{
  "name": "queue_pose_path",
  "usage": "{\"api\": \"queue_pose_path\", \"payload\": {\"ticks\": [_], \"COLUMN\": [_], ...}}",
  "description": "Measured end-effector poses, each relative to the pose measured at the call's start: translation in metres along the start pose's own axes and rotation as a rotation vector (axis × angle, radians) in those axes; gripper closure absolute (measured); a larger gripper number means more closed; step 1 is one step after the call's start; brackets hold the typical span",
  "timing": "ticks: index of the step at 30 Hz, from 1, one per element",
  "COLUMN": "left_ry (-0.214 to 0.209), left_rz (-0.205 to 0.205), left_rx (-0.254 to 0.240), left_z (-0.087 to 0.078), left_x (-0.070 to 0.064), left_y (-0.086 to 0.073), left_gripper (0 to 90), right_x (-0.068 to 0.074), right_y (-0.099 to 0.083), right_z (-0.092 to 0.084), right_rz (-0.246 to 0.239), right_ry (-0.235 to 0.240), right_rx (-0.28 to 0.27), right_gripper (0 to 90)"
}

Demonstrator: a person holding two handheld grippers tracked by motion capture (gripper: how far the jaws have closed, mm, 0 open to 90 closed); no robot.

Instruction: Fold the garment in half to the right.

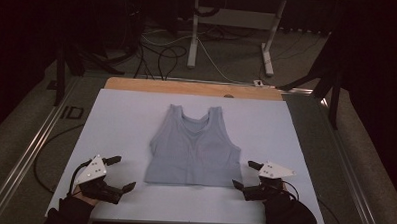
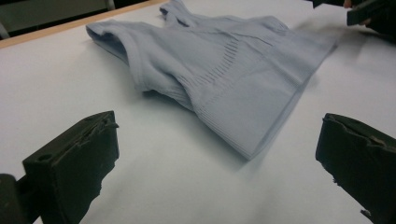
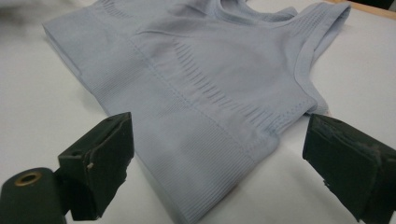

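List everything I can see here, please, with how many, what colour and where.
top: one, pale blue-grey, flat mid-sheet, straps at the far end
sheet: one, white, covering the table
table: one, wood edge showing past the sheet's far side
desk frame: one, white, on the floor beyond the table
cables: several, dark and white, on the floor beside that frame
rails: two, metal, along the table's left and right sides
left tongs: one, black with a grey plate, open, near left of the top
right tongs: one, black with a grey plate, open, at the top's near right corner
hands: two, dark gloves, bottom edge
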State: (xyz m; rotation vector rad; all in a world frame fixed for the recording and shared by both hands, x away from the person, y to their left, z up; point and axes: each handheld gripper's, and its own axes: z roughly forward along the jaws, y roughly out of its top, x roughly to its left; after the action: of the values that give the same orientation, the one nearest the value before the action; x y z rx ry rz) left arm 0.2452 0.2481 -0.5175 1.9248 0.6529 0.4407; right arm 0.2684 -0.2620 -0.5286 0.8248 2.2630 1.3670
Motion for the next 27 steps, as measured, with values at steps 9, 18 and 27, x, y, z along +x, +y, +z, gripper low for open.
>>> {"api": "queue_pose_path", "payload": {"ticks": [9,18,27], "left_ry": [-0.017,-0.024,-0.044], "left_rz": [-0.002,-0.001,0.004], "left_rx": [0.006,0.005,0.009], "left_z": [0.0006,0.0003,0.0027], "left_x": [-0.0005,-0.0031,-0.0064], "left_y": [0.0000,0.0009,0.0067], "left_gripper": [0.4,0.4,0.4], "right_x": [0.0022,0.0042,0.0050], "right_y": [-0.0001,0.0008,0.0025], "right_z": [0.0025,0.0042,0.0056], "right_rz": [-0.027,-0.036,-0.041], "right_ry": [0.000,0.018,0.008], "right_rx": [0.023,0.016,0.027], "right_gripper": [9.0,8.9,9.0]}}
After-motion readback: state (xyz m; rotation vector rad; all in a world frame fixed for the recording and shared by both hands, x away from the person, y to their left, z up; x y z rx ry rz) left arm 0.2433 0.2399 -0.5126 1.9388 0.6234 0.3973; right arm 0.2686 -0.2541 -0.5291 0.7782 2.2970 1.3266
